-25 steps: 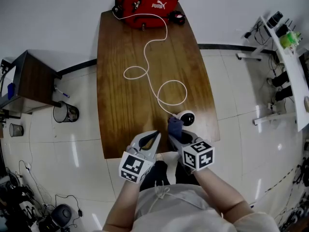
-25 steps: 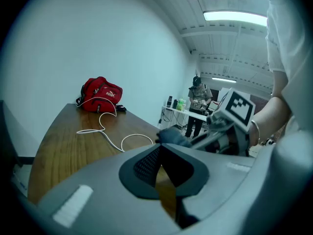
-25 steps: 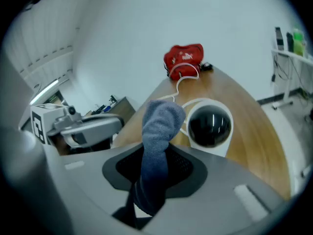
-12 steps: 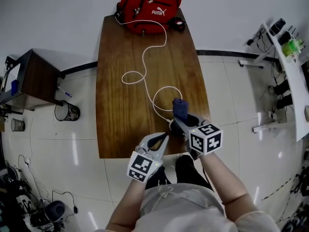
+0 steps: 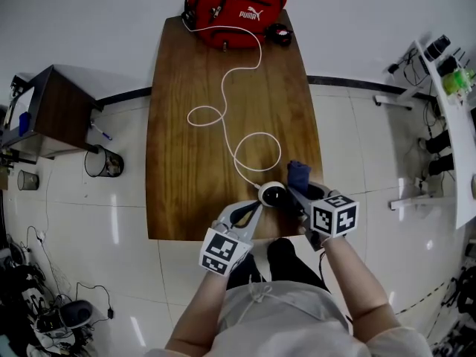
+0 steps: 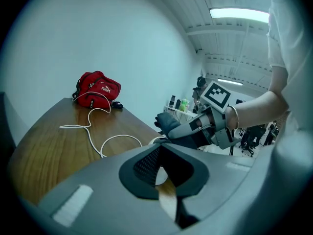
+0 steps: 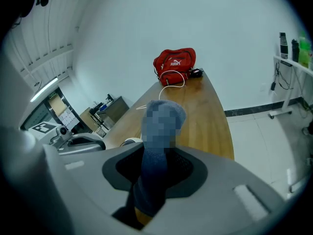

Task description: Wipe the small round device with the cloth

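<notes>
Table [image 5: 178, 140]: wooden, stretching away from under both grippers' tips.
Cable [image 5: 204, 115]: white, lying in loops on the wood ahead of the left gripper and running to the far end.
Red bag [image 5: 236, 2]: at the far end of the table, well ahead of both grippers.
Left gripper [image 5: 251, 211]: jaws pressed together with nothing between them, tips over the near edge of the table.
Small round device [image 5: 273, 194]: white with a dark centre, on the table just ahead and to the right of the left gripper's tips, between the two grippers. Whether those tips touch it cannot be told.
Right gripper [image 5: 299, 193]: clenched on the cloth, just right of the device, pointing forward and down over the table.
Cloth [image 5: 299, 174]: blue, sticking up out of the right jaws past their tips. It is near the device's right side and does not appear to touch it.
</notes>
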The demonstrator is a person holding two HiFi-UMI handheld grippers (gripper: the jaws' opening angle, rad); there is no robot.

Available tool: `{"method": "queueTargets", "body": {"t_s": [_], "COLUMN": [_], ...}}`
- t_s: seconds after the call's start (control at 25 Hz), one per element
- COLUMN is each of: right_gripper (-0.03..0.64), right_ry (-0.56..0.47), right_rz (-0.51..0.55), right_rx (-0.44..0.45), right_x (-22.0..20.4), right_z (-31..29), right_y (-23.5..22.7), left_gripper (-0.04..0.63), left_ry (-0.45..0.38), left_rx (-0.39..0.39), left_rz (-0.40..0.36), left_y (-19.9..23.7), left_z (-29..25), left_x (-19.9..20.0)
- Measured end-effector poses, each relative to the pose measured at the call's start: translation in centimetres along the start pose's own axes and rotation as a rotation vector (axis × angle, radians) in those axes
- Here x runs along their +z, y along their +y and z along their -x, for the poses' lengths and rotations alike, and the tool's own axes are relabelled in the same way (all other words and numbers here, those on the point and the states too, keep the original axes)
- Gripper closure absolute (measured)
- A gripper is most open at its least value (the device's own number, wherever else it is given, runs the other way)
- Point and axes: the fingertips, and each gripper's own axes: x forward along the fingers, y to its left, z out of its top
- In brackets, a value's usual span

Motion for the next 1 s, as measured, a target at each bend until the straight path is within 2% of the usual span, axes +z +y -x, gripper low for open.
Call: {"method": "queueTargets", "body": {"t_s": [0.12, 0.32, 0.48, 0.76, 0.88, 1.0], "right_gripper": [0.499, 0.500, 0.500, 0.499, 0.499, 0.500], "right_ry": [-0.017, -0.072, -0.008, 0.052, 0.078, 0.098], "right_rz": [0.049, 0.199, 0.208, 0.243, 0.231, 0.197], "right_rx": [0.037, 0.200, 0.271, 0.213, 0.198, 0.191], "right_x": [1.5, 6.5, 6.5, 4.6, 3.4, 2.5], "right_z": [0.4, -0.4, -2.5, -3.4, -2.9, -2.3], "right_y": [1.2, 7.0, 8.1, 4.4, 2.1, 0.0], "left_gripper": [0.589, 0.589, 0.589, 0.589, 0.589, 0.590], "left_ry": [0.021, 0.021, 0.040, 0.046, 0.043, 0.005], "left_rx": [0.027, 0.068, 0.090, 0.117, 0.171, 0.237], "left_rz": [0.006, 0.021, 0.029, 0.058, 0.080, 0.101], "left_y": [0.4, 1.0, 0.6, 0.2, 0.2, 0.3], "left_z": [-0.1, -0.2, -0.3, -1.1, -1.9, -2.3], "left_x": [-0.6, -0.9, -1.3, -2.2, -2.7, -2.5]}}
